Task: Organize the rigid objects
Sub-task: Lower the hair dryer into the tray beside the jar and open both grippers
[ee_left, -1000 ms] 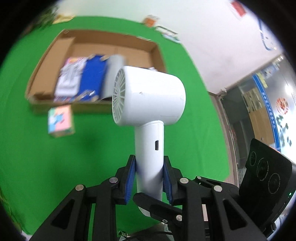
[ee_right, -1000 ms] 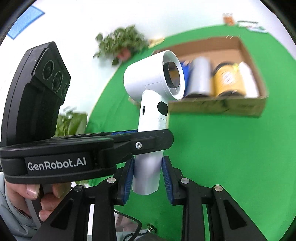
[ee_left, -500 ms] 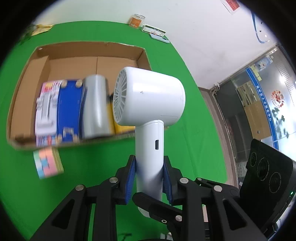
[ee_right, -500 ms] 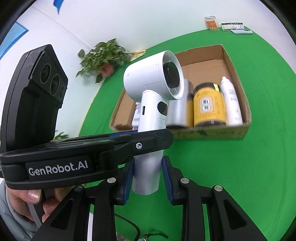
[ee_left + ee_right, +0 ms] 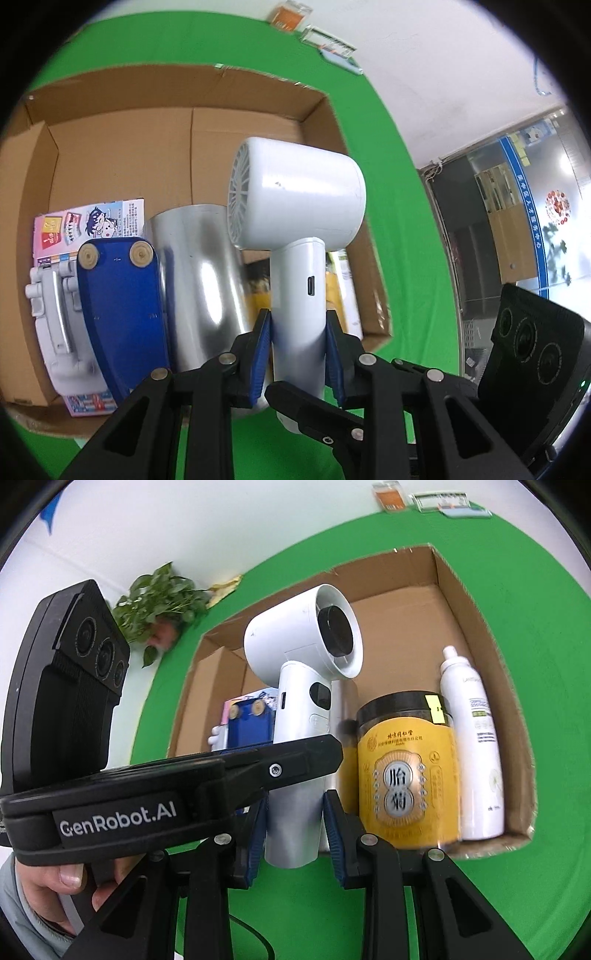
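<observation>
While both grippers hold the white hair dryer [image 5: 299, 206] by its handle — left gripper [image 5: 298, 354] jaws clamped on it, right gripper [image 5: 295, 827] jaws hugging the lower handle, contact unclear — it hangs over the cardboard box [image 5: 110, 147]. Free floor lies behind the silver cylinder [image 5: 199, 280], yellow jar [image 5: 406, 771] and white bottle [image 5: 476, 746] — lower it there, keeping level.

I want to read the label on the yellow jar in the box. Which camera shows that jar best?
The right wrist view: the yellow jar lies in the cardboard box with its black lid and whole label facing the camera. In the left wrist view only yellow slivers show behind the hair dryer handle.
</observation>
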{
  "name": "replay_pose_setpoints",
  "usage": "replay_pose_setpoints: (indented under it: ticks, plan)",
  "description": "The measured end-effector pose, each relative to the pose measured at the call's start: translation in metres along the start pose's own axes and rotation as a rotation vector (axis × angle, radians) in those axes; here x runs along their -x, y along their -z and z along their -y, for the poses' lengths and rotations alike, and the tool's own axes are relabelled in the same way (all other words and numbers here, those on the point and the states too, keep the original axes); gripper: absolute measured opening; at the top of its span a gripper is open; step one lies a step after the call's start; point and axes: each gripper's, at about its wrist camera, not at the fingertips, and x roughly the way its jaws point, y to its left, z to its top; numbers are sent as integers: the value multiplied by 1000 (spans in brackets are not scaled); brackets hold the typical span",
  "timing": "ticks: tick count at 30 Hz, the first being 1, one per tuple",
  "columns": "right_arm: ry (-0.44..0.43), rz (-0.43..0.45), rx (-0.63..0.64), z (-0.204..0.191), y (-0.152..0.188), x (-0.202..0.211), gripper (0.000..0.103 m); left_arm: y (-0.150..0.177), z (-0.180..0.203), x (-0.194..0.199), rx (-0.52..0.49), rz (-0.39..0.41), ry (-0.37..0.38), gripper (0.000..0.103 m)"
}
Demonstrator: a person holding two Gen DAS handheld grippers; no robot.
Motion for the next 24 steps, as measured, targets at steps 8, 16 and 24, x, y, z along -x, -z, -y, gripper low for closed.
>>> replay_pose_setpoints:
  ticks: [8,16,24]
  plan:
    - [28,41,-64,18,14,7,60,21,-7,14,30,26,-51,44]
    - [105,126,-39,15,70,69,80,83,14,77,-21,208,-192,48]
    - [137,228,155,-21,115,151,44,129,68,120,-56,338,-262,28]
